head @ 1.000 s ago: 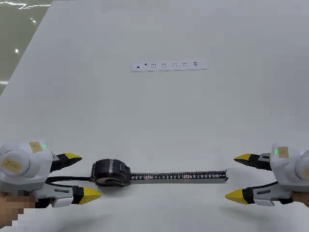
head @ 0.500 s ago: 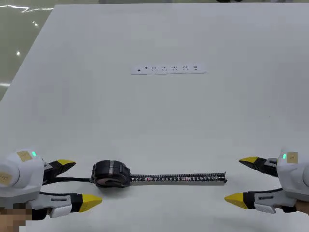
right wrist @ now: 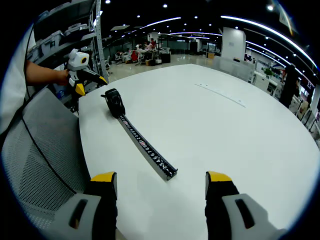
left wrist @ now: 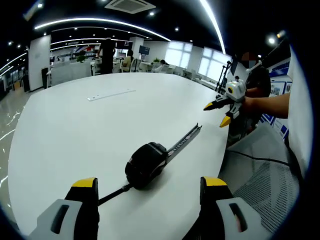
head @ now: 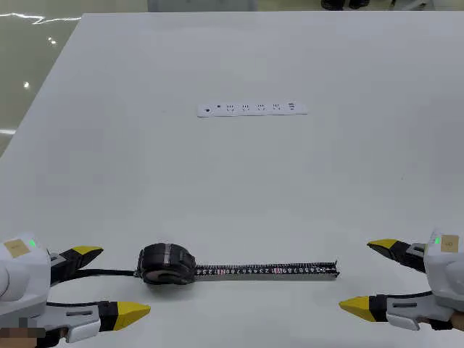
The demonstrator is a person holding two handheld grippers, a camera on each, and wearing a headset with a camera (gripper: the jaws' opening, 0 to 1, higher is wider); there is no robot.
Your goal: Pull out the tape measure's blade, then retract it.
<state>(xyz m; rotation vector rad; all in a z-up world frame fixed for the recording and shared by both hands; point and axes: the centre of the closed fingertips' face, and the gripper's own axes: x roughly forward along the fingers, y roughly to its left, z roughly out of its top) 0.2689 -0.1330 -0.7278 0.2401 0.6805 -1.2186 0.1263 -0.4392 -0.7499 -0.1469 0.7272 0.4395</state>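
So blade (head: 264, 271) stayed out, flat on table (head: 239, 181), tape measure (head: 167, 264) body at its left end. L gripper (head: 122, 280) near body, R gripper (head: 357, 275) near blade tip. Both eased back slightly vs 1 s ago, jaws wide open, empty. Pull looked done; retract pending.

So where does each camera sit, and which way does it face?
Head view: above, looking forward and down at the tape measure; left gripper, right gripper show.
Left gripper view: behind the tape measure, facing along its blade to the right gripper; own jaws.
Right gripper view: past the blade's tip, facing the left gripper; own jaws, an arm.
Shared: both gripper views see the blade.
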